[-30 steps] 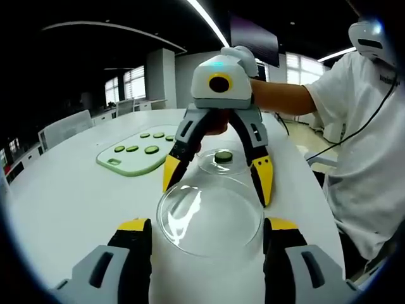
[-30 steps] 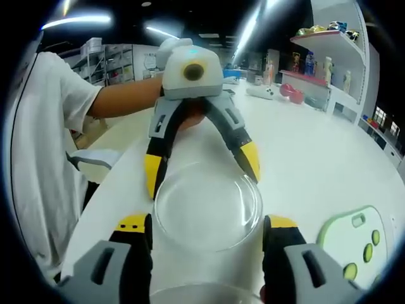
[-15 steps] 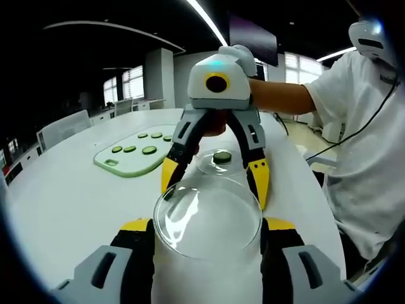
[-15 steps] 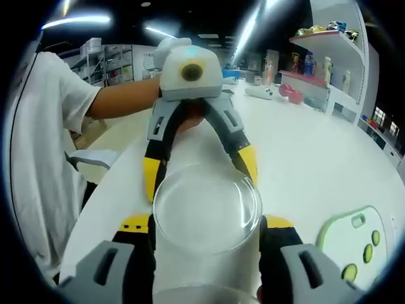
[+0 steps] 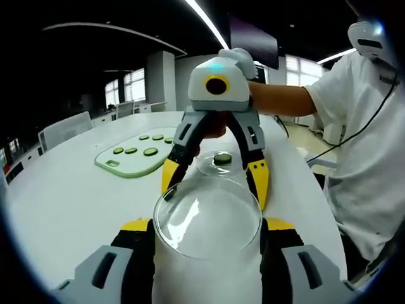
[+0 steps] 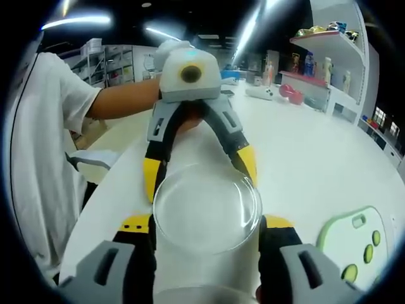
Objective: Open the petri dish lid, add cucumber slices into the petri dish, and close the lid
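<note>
My left gripper (image 5: 209,225) is shut on the clear petri dish lid (image 5: 207,218), holding it level above the white table (image 5: 69,196). Facing it, the right gripper (image 5: 214,180) stands open, its yellow tips on either side of the lid's far rim. Behind it the petri dish base (image 5: 204,166) rests on the table with one cucumber slice (image 5: 222,158) inside. In the right gripper view the lid (image 6: 206,209) lies between my right gripper's (image 6: 205,223) own jaws, with the left gripper (image 6: 199,172) opposite. The dish rim (image 6: 202,292) shows at the bottom edge.
A pale green cutting board (image 5: 130,161) with several cucumber slices (image 5: 150,151) lies left of the dish; it appears again as the board (image 6: 354,240) at lower right. A person in a white shirt (image 5: 361,158) stands at the table's edge. Shelves (image 6: 329,57) line the far wall.
The lid has come slightly nearer to both cameras and sits tighter between the near jaws. The two grippers have drawn a little closer together.
</note>
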Demonstrator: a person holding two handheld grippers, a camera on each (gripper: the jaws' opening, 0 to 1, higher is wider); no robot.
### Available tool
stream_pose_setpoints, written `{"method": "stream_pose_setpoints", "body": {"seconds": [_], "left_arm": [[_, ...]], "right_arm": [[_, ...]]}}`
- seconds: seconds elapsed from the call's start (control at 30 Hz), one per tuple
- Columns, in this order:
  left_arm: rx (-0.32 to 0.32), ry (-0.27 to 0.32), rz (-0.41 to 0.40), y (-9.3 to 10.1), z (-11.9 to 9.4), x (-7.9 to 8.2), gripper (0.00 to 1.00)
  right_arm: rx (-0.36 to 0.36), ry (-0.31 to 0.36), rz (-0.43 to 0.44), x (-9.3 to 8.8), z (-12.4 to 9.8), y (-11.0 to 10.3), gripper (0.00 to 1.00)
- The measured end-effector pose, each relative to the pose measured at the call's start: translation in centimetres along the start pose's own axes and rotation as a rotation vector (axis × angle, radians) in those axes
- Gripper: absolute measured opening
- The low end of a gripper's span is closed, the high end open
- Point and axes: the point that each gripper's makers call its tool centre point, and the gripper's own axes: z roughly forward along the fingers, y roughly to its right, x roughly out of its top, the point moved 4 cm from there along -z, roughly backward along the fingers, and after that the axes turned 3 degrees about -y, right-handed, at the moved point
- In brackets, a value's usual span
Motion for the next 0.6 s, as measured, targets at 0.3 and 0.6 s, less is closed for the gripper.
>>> {"method": "stream_pose_setpoints", "body": {"seconds": [0.3, 0.6], "left_arm": [[-0.003, -0.009, 0.004, -0.13, 0.03, 0.01, 0.66], [0.005, -0.019, 0.008, -0.11, 0.0, 0.39, 0.66]], "right_arm": [[-0.003, -0.003, 0.003, -0.02, -0.04, 0.04, 0.64], [-0.011, -0.003, -0.008, 0.26, -0.41, 0.12, 0.64]]}}
